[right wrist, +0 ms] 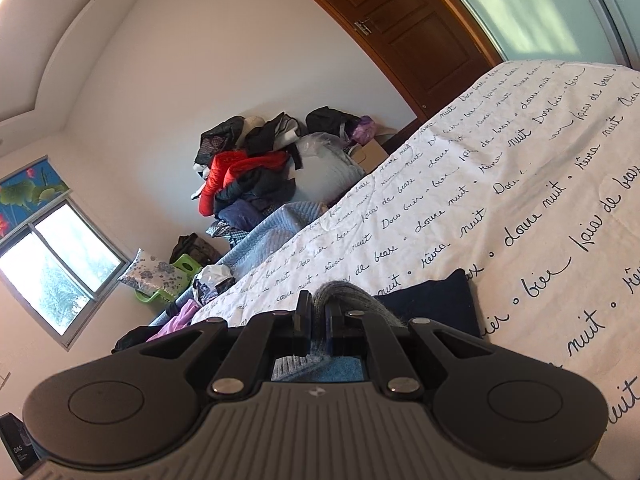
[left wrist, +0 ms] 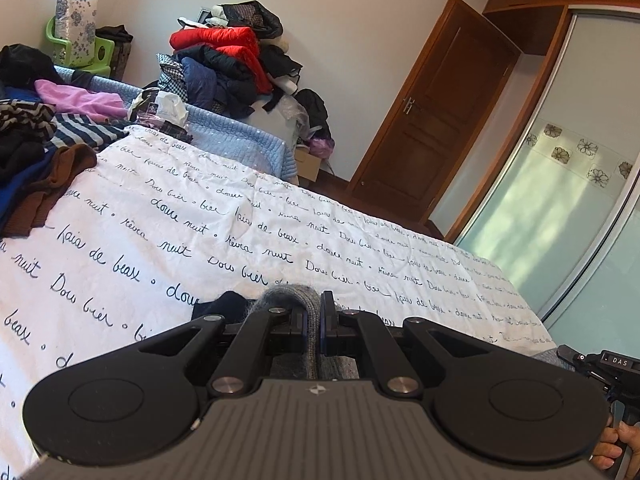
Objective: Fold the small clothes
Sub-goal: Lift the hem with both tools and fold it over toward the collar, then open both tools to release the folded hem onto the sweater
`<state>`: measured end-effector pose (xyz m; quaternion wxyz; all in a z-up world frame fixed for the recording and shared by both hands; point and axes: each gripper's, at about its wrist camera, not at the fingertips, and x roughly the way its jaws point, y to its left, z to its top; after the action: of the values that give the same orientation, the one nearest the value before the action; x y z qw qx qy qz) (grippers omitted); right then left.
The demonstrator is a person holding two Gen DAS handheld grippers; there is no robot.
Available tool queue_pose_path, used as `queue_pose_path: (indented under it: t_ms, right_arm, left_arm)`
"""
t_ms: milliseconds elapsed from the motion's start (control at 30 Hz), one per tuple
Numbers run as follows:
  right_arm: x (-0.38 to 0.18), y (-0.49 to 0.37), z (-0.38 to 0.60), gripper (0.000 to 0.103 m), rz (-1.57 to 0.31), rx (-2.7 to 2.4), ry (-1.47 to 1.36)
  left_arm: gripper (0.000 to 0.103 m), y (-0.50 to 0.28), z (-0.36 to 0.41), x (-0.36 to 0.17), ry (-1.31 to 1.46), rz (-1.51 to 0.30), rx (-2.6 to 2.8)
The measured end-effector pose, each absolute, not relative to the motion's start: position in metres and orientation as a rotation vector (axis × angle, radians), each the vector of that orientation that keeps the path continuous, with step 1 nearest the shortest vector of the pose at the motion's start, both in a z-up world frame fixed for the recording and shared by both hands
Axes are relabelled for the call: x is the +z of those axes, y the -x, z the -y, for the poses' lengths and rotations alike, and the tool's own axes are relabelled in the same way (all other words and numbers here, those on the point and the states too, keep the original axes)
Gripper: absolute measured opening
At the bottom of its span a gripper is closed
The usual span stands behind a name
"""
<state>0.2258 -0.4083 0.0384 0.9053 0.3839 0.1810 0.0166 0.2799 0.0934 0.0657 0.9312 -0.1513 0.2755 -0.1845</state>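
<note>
My 2 wrist cameras sit low and close over the bed (left wrist: 160,216), each looking along my gripper; both share the clothes pile (left wrist: 228,56) and door (left wrist: 436,112).

The sheet (left wrist: 224,216) on the bed is white, printed in dark looping script in slanting rows with dots between the phrases. Readable on it in the left view: "nuit", "de beax", "Dow bier", "rêva nuit", "douce nuit". The right view shows the same sheet (right wrist: 520,200) with "nuit", "bier", "de beax" and "rêva"; farther rows are too small to read. White letters "DAS" stand on the black device (left wrist: 616,362) at the right edge of the left view, and on a black device (right wrist: 16,450) at the lower left of the right view
</note>
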Motion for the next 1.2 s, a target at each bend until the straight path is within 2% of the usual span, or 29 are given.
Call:
queue_pose_path:
  t_ms: [767, 1067, 1200]
  right_arm:
    - [-0.003, -0.303, 0.427, 0.007, -0.482, -0.074, -0.882]
    - [-0.023, -0.322, 0.435, 0.009, -0.528, -0.122, -0.918]
    - [-0.029, -0.332, 0.432, 0.011, -0.575, -0.137, -0.9]
  left_arm:
    - [0.007, -0.368, -0.078, 0.014, 0.358, -0.722, -0.307]
    - [0.009, -0.394, -0.1, -0.005, 0.618, -0.786, -0.285]
    - [0.01, -0.396, -0.103, -0.006, 0.606, -0.783, -0.239]
